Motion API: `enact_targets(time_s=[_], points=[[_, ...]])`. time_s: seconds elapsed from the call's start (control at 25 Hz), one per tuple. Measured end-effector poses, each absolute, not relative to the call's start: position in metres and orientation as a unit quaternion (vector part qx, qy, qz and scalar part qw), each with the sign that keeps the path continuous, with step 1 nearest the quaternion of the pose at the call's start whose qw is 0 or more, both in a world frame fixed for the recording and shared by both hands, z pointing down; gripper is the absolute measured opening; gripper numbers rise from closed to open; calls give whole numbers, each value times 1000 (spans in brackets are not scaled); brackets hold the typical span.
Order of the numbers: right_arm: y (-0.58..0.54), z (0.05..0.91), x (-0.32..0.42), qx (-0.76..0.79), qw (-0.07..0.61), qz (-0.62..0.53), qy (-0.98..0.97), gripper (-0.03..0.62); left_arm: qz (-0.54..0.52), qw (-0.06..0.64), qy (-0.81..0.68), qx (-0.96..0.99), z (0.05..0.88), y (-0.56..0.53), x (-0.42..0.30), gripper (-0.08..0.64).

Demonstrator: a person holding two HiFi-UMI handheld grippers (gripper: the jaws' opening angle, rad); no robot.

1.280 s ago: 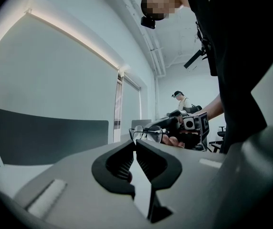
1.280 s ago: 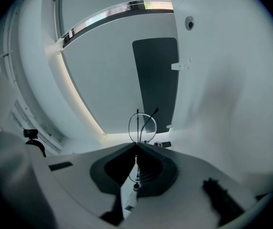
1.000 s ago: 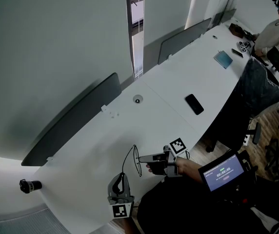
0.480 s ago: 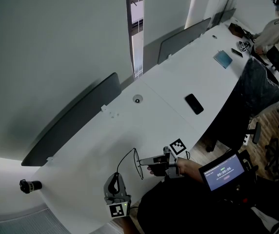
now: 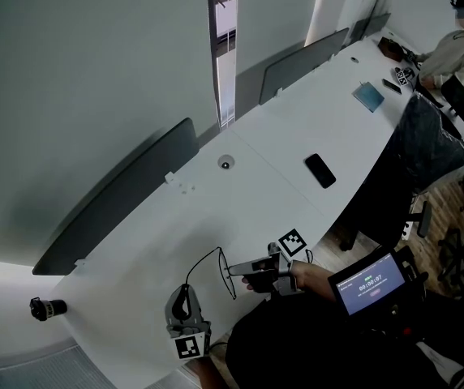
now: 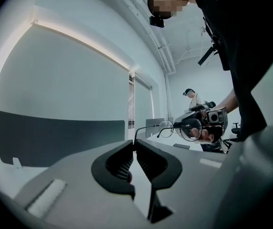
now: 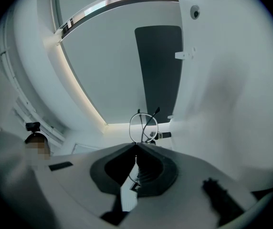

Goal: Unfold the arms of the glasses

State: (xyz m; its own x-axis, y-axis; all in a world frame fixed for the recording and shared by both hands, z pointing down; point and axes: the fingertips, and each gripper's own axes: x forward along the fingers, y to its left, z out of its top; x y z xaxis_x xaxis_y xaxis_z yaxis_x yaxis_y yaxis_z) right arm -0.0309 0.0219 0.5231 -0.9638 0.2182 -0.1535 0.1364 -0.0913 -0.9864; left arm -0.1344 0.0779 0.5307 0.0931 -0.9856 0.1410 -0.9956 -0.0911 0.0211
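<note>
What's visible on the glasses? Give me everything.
The glasses have a thin dark wire frame with round clear lenses. They are held up off the white desk, front roughly upright. The right tongs are shut on the frame by one lens. The left tongs pinch the tip of one arm, which is swung out away from the front.

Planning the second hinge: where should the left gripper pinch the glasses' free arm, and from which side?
Probably near the free arm's dark tip, from the side opposite the right gripper clamping the frame: there it pokes past the lens rim.
</note>
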Motion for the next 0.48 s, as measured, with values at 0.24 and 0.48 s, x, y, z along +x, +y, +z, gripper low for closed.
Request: enact_targets(time_s=[0.24,0.48], points=[[25,522,-32,-137,30,726,-673,11,39,58,-674,735,534,77,-138,32],[30,519,-36,-147,39,724,-673,11,28,60,-681,729,532,77,-147,34]])
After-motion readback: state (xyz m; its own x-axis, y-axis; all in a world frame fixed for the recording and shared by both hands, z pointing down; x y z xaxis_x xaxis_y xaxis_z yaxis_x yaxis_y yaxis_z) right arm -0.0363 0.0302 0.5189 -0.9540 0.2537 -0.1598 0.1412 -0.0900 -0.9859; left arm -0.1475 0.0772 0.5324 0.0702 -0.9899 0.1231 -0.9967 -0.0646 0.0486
